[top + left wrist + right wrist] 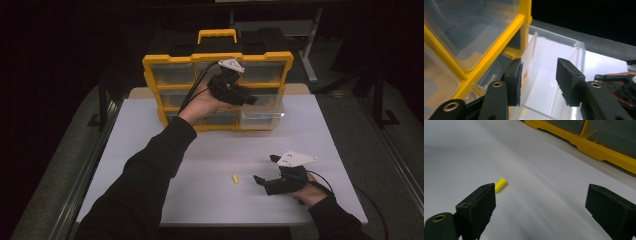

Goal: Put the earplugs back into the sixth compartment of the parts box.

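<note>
A small yellow peg (234,178) lies on the white bench (150,150), well forward of the yellow drawer cabinet (165,60) and just to the left of the right gripper (263,171). That gripper is held low over the bench with its jaws spread wide and nothing between them; in the right gripper view the peg (500,185) sits close to one jaw rather than centred.

The left gripper (252,99) is raised at the cabinet's lower right, where a clear drawer (261,116) is pulled out. Its jaws are also spread, and in the left gripper view they straddle the drawer's front wall (541,75) without pinching it.

The step in hand is judged to be the pickup of the peg. The right gripper is best shifted sideways until the peg lies midway between the jaws, then lowered until the pads nearly touch the bench. The jaws should be closed across the peg's short axis, so that it is not rolled away. The drawer should be steadied meanwhile.
</note>
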Available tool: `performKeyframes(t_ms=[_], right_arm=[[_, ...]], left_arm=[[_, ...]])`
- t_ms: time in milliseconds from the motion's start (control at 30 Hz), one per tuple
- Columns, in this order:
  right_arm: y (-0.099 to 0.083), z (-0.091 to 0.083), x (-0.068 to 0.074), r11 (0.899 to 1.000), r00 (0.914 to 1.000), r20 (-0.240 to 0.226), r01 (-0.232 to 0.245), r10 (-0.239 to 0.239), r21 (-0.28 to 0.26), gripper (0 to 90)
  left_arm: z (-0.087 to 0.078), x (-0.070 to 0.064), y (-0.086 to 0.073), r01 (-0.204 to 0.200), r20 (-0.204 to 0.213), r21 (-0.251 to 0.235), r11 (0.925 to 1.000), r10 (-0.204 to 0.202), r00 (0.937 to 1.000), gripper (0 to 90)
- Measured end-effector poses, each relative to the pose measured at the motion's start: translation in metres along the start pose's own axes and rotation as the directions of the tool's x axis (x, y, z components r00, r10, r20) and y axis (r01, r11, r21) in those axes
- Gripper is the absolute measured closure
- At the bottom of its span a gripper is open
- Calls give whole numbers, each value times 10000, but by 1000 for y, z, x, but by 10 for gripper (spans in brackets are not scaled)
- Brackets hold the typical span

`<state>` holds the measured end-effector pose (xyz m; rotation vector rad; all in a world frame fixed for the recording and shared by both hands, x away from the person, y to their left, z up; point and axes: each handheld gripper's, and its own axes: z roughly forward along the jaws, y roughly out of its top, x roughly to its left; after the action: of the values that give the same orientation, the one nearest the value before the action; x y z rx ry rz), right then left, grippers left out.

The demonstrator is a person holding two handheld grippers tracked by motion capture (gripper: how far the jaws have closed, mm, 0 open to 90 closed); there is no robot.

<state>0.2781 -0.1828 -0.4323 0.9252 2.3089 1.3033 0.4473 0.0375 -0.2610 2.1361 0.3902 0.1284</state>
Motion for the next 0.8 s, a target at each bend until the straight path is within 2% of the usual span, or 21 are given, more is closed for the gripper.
performKeyframes(t_ms=[100, 367, 800], right_arm=[[0, 0, 0, 10000, 10000, -3, 18, -18, 2, 86], [0, 1, 0, 10000, 10000, 13, 39, -39, 29, 86], [0, 1, 1, 10000, 10000, 37, 20, -21, 63, 86]], left_arm=[[-8, -3, 1, -56, 127, -113, 9999, 57, 9999, 674], [-27, -7, -9, 254, 472, -147, 9996, -247, 9986, 894], [-56, -10, -38, 589, 289, -295, 9978, -580, 9979, 892]])
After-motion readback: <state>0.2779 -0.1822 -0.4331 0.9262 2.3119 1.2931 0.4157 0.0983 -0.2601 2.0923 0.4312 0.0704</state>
